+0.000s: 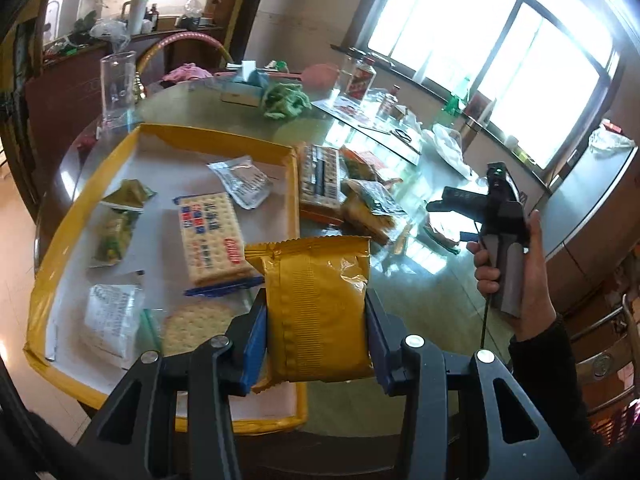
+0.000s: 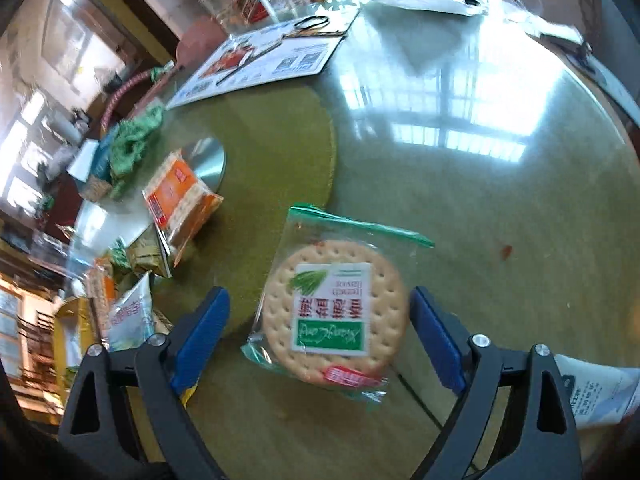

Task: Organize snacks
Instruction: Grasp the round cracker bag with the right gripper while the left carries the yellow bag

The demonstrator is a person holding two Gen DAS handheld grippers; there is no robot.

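Low in the centre of the left wrist view, the left claw [image 1: 316, 316] is clenched on a gold snack packet [image 1: 318, 308], long axis upright in frame, held above the lower right corner of the yellow tray [image 1: 44, 280] that fills the left half. Lower centre of the right wrist view, the right claw [image 2: 320, 336] is spread wide, flanking a round cracker pack [image 2: 332, 312] flat on the glossy green counter [image 2: 480, 208]. Window glare brightens the room.
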